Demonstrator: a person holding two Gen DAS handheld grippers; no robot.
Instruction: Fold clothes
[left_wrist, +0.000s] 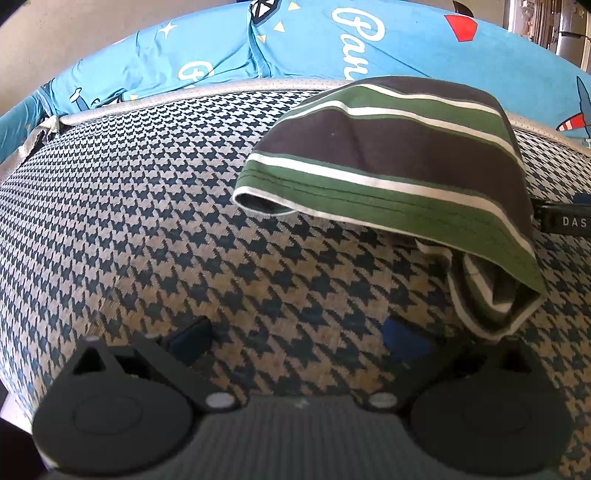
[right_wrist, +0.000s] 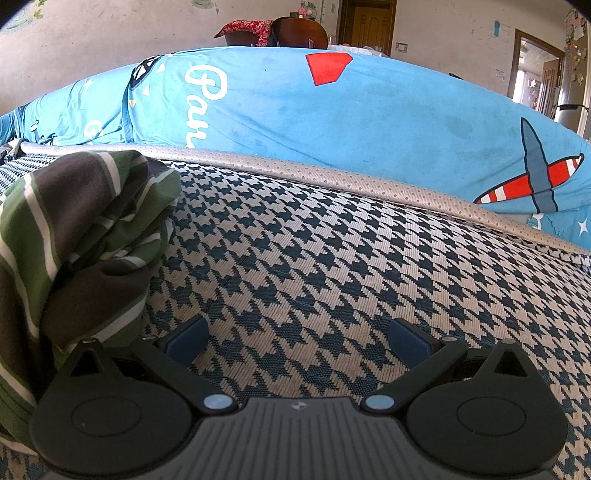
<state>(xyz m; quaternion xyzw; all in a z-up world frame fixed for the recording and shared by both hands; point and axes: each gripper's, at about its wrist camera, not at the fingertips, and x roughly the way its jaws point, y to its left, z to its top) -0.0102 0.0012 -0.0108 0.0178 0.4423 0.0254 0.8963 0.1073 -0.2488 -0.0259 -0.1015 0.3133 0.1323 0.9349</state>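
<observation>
The green, brown and white striped knit garment (left_wrist: 391, 158) lies bunched on the houndstooth woven mat (left_wrist: 147, 206), between the two claws. Both the left claw (left_wrist: 295, 339) and right claw (right_wrist: 297, 341) gape wide, holding nothing (the right one's side touches cloth). Best pinch the hemmed edge and spread it flat before folding.

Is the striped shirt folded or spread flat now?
Folded, but loosely. The shirt lies doubled in a compact bundle on the houndstooth cover, with layers showing at its edge; the right view shows bunched creases.
</observation>
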